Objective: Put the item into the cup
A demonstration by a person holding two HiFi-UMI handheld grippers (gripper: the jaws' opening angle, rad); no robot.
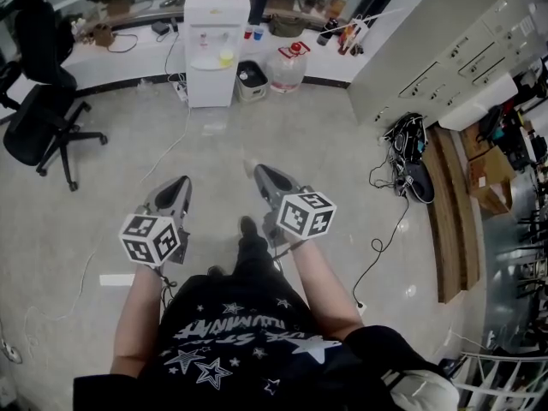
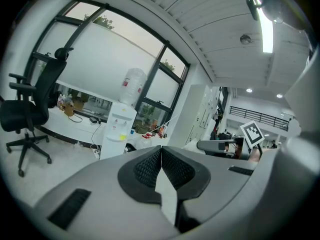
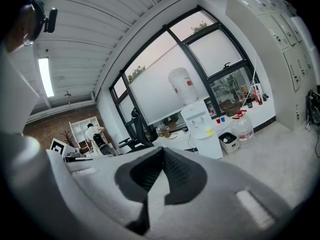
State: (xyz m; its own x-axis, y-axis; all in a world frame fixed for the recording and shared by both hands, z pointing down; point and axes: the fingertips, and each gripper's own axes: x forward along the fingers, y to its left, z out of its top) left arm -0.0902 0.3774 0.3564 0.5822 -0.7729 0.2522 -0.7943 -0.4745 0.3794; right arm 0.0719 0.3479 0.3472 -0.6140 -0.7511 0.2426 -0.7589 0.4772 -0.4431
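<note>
Grippers over pale speckled floor (image 1: 291,135): left gripper (image 1: 181,182) jaws pressed together, empty; right gripper (image 1: 260,171) likewise. Farther off, black office chair (image 1: 38,122) at left, white water dispenser (image 1: 214,50) against the counter (image 1: 128,54), cabinets (image 1: 437,67) at right. Item and cup show in no view.

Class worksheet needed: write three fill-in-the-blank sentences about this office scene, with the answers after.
1. The left gripper has its fingers ___, with nothing between them.
2. In the head view, the black swivel office chair stands ___ of the white water dispenser.
3. The clear plastic water jug beside that dispenser has a ___ cap.
Answers: shut; left; red.
</note>
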